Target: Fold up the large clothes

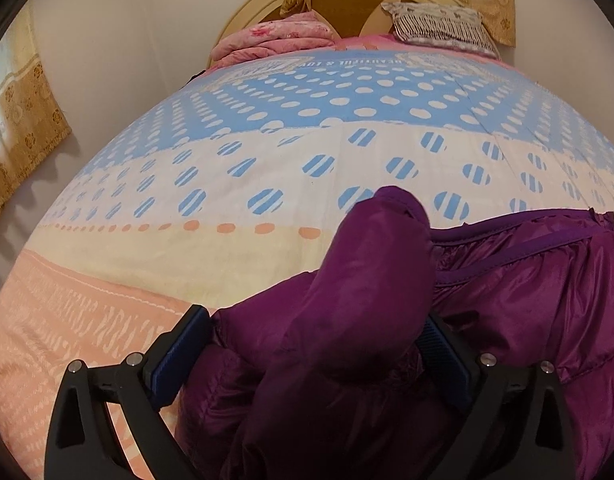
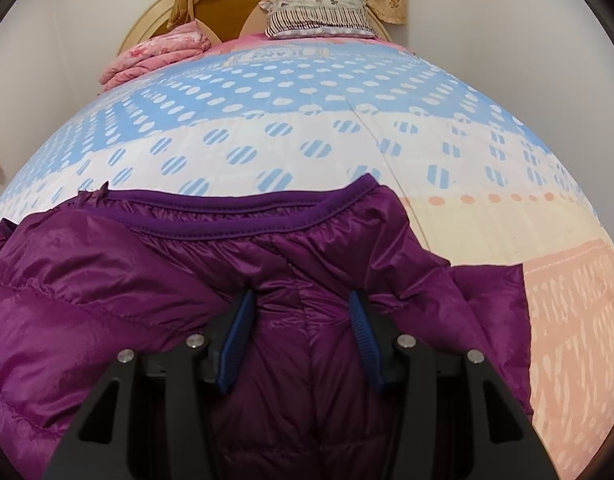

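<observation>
A purple puffer jacket (image 2: 107, 288) lies at the near edge of a bed (image 1: 267, 152) spread with a dotted blue, cream and peach cover – pillow (image 2: 319, 16) and pink quilt (image 1: 275, 36) at the headboard. The left gripper (image 1: 315, 344) is spread wide around a sleeve; the right gripper (image 2: 303, 320) pinches a fold.

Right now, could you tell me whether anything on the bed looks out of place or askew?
Only the shiny purple padded jacket: it lies bunched, one sleeve humped up across it. The dotted blue, white and peach bedspread lies smooth; nothing looks spilled or damaged.
</observation>
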A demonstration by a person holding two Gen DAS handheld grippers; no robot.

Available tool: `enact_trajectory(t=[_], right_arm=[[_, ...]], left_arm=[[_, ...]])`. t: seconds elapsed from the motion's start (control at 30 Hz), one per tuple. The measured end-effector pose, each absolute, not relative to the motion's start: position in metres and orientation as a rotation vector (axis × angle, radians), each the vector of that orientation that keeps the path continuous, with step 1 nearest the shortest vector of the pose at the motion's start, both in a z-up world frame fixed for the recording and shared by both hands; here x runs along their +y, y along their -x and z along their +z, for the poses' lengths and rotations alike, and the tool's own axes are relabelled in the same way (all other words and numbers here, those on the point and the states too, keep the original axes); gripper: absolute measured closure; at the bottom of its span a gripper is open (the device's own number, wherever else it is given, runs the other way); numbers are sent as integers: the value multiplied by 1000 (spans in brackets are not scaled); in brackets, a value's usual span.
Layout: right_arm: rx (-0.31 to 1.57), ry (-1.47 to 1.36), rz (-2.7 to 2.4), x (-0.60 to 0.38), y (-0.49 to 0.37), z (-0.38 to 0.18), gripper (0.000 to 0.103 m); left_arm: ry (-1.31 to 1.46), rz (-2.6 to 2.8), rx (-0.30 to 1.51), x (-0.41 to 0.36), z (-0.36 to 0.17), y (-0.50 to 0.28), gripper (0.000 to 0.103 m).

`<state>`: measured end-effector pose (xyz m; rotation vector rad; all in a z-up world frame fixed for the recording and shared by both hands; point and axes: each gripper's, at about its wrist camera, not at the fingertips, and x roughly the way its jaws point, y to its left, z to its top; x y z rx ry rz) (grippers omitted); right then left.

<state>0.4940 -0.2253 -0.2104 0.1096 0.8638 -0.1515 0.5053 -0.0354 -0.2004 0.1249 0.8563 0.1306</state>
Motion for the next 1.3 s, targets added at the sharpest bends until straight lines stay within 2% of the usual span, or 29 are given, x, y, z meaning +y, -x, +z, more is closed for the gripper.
enact_trajectory(t=[0.13, 0.27, 0.37, 0.5, 0.77, 1.13, 1.3], right_arm=[[900, -43, -195, -215, -495, -200, 50], [777, -70, -143, -181, -469, -153, 48], [783, -67, -60, -149, -472, -149, 44], [843, -23, -61, -130, -483, -183, 44], [843, 9, -73, -130, -489, -203, 41], [845, 19, -76, -125, -488, -205, 41], [818, 7, -16, -125, -447, -175, 38]], left_arm=[[-179, 192, 803, -47, -162, -487, 2], [-79, 119, 683, -61, -121, -453, 2], [-118, 124, 709, -80, -131, -459, 2], [-151, 149, 809, -90, -171, -475, 2], [-86, 154, 818, -87, -195, -476, 1], [-108, 146, 843, -90, -197, -482, 1], [-73, 118, 778, -55, -159, -432, 1]])
